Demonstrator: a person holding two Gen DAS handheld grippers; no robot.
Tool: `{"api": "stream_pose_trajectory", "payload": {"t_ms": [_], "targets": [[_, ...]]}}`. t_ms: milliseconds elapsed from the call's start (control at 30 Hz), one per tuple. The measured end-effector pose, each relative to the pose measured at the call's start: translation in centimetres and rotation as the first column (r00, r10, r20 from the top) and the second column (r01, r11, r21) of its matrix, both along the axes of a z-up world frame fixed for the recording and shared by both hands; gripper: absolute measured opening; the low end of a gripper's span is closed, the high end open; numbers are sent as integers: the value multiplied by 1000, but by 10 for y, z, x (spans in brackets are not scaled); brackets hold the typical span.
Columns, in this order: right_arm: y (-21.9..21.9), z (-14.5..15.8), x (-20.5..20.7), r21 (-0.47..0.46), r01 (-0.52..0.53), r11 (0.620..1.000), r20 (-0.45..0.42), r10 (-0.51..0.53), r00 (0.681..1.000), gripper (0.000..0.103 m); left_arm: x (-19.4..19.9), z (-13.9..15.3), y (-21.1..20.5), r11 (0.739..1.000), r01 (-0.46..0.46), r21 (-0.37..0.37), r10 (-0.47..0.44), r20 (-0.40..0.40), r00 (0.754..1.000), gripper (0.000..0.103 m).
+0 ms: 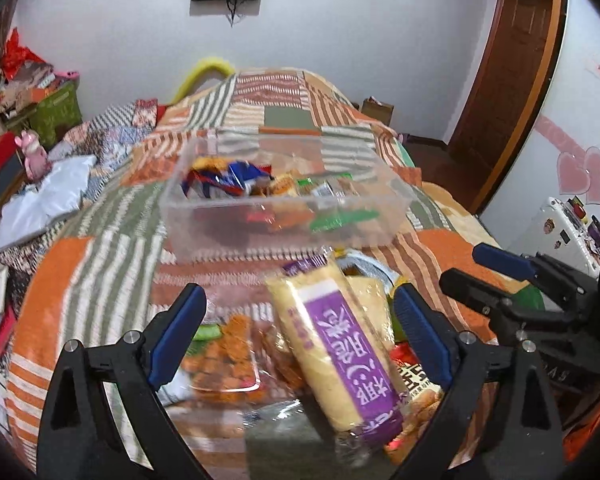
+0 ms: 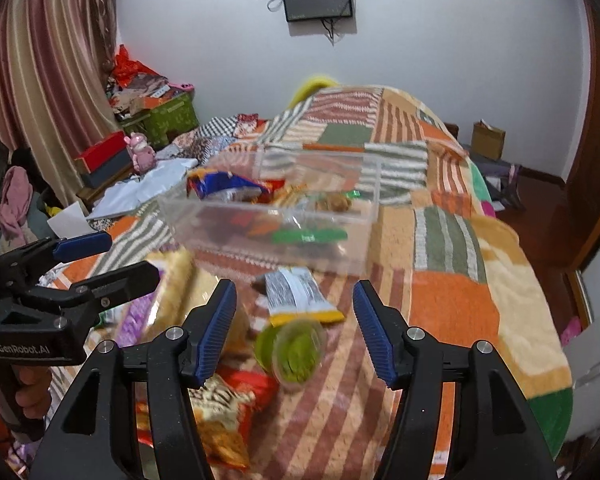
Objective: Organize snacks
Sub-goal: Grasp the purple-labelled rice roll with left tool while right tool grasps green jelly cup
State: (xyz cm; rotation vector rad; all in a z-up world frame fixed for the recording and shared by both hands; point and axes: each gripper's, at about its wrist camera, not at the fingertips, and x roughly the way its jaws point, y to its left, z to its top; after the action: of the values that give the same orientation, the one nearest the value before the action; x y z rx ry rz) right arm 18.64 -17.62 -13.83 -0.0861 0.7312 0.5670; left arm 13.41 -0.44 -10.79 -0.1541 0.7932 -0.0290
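Observation:
A clear plastic bin (image 1: 284, 236) (image 2: 276, 240) holding several snack packets stands on the bed. My left gripper (image 1: 298, 332) is open above a yellow cake pack with a purple label (image 1: 336, 344) and an orange snack bag (image 1: 228, 364); the pack lies between the fingers, untouched. My right gripper (image 2: 296, 328) is open over a green jelly cup (image 2: 296, 354) and a silver-and-yellow packet (image 2: 300, 294). A red-orange chip bag (image 2: 224, 408) lies under its left finger. The right gripper also shows at the right of the left wrist view (image 1: 488, 272), and the left gripper at the left of the right wrist view (image 2: 112, 256).
The bed wears a striped orange, green and white patchwork blanket (image 1: 100, 272) (image 2: 452, 304). White paper and a pink toy (image 2: 140, 152) lie at the far left. A green crate (image 2: 172, 120) and curtain stand left; a wooden door (image 1: 512, 72) stands right.

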Motion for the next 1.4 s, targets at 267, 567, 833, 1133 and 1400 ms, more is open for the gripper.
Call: {"api": "stream_pose_trajectory", "payload": {"t_ms": [267, 567, 833, 1133, 1400], "targets": [[-3, -16, 7, -12, 7, 1000, -64, -8, 998, 57, 2, -26, -10, 1000, 6, 1, -6, -46, 999, 86], [0, -39, 11, -20, 2, 1000, -103, -4, 995, 57, -4, -28, -12, 997, 67, -38, -67, -19, 998, 63], [7, -46, 17, -5, -17, 1000, -130, 16, 991, 57, -7, -28, -5, 995, 68, -67, -69, -8, 998, 52], [23, -57, 20, -51, -42, 998, -146, 34, 989, 57, -10, -27, 5, 996, 50, -70, -50, 2, 999, 47], [19, -57, 17, -27, -43, 999, -147, 39, 988, 56, -11, -21, 13, 997, 35, -66, -34, 19, 999, 45]]}}
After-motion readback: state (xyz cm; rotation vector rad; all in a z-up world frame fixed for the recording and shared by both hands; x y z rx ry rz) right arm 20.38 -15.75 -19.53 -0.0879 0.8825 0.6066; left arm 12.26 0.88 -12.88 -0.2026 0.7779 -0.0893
